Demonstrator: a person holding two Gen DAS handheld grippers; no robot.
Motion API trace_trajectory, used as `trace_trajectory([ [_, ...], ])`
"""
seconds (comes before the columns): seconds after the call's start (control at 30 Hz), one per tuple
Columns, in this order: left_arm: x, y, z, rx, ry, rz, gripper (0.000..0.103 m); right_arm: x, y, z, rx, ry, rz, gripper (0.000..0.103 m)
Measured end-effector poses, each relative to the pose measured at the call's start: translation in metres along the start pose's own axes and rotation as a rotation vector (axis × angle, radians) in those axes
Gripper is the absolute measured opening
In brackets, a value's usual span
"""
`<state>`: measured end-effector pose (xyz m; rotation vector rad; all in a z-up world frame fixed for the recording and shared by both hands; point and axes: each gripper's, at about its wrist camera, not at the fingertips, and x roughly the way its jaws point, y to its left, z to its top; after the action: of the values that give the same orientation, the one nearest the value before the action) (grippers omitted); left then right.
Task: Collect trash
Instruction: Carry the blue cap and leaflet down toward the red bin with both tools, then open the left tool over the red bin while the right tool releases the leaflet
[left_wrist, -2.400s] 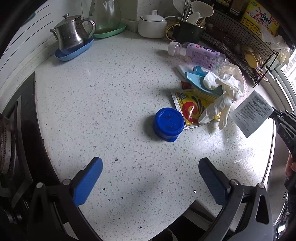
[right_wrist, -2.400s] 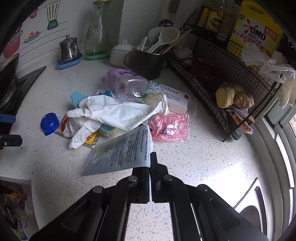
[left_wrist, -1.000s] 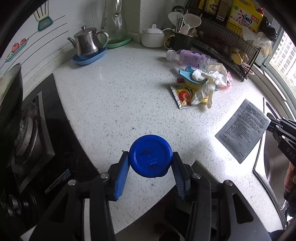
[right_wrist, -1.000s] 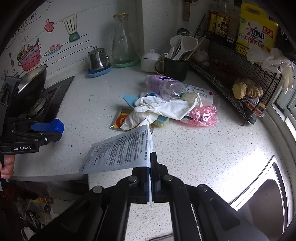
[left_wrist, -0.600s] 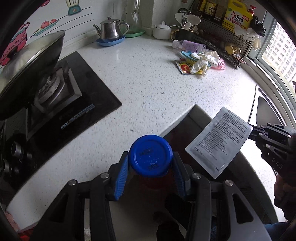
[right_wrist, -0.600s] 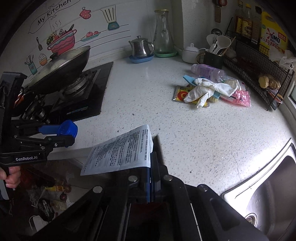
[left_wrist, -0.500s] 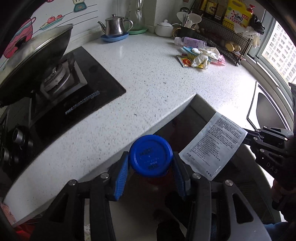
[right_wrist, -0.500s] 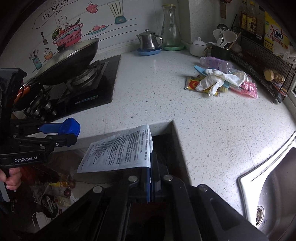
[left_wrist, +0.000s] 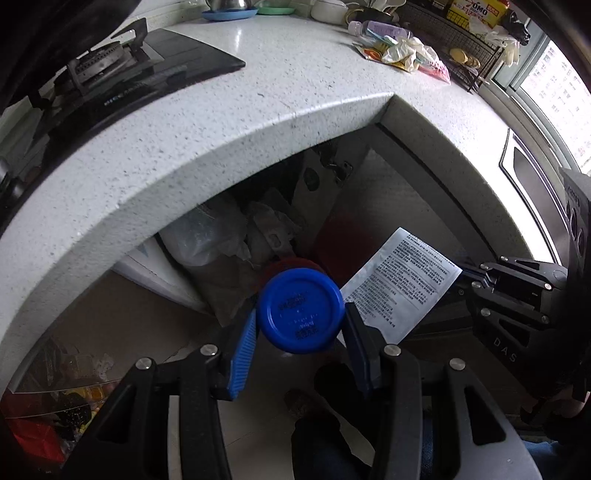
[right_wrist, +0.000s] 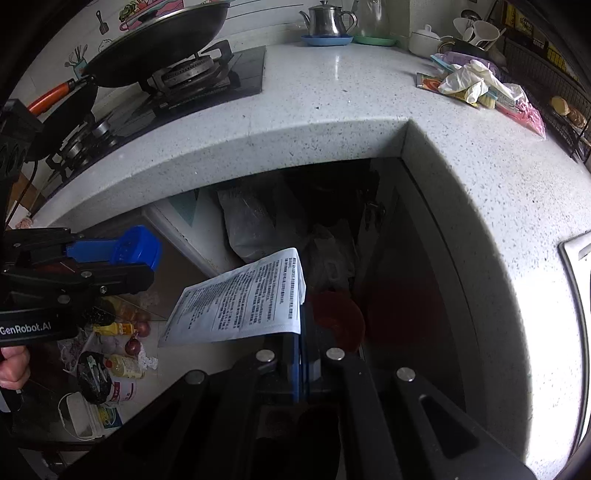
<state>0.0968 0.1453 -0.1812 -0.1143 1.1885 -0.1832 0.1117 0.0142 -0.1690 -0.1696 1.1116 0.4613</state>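
I see my left gripper (left_wrist: 299, 334) below the counter edge (left_wrist: 207, 147), a lid (left_wrist: 300, 309) between its pads, my right gripper (right_wrist: 300, 332) beside it pinching a printed packet (right_wrist: 243, 301), a bin (right_wrist: 338, 317) under both, leftover litter pile (right_wrist: 476, 86) back on the counter.

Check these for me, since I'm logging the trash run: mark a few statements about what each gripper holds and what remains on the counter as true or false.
1. The left gripper holds a blue lid. True.
2. The right gripper is open and empty. False: it is shut on a printed sachet.
3. Both grippers are below the countertop edge, over a red bin. True.
4. The counter has been emptied of trash. False: white gloves, a pink bag and wrappers remain.
5. The pan sits in the sink. False: it is on the stove.
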Motion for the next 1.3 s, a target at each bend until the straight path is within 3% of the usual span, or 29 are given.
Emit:
trace_trajectory([
  [0.53,0.152,-0.009,0.002,0.094,0.113,-0.013,0.043,0.093,-0.032,-0.056,0.054,0.031,-0.064,0.001],
  [0.8,0.213,-0.016,0.008,0.188,0.167,-0.024,0.044,0.118,-0.049,-0.058,0.035,0.015,-0.109,0.001],
  [0.87,0.222,-0.016,0.010,0.200,0.176,-0.037,0.061,0.124,-0.055,-0.062,0.037,0.021,-0.113,0.001],
  [0.9,0.223,-0.015,0.011,0.198,0.182,-0.055,0.076,0.126,-0.057,-0.062,0.035,0.025,-0.115,0.001],
  [0.93,0.225,-0.013,0.013,0.192,0.184,-0.079,0.083,0.128,-0.058,-0.062,0.029,0.028,-0.117,0.001],
  [1.07,0.230,-0.009,0.017,0.172,0.176,-0.105,0.091,0.135,-0.061,-0.065,0.023,0.046,-0.115,0.000],
  [1.13,0.231,-0.009,0.015,0.184,0.167,-0.081,0.103,0.140,-0.065,-0.067,0.032,0.059,-0.106,0.000],
  [1.3,0.233,-0.007,0.008,0.222,0.158,-0.008,0.103,0.152,-0.066,-0.067,0.031,0.075,-0.078,0.001],
])
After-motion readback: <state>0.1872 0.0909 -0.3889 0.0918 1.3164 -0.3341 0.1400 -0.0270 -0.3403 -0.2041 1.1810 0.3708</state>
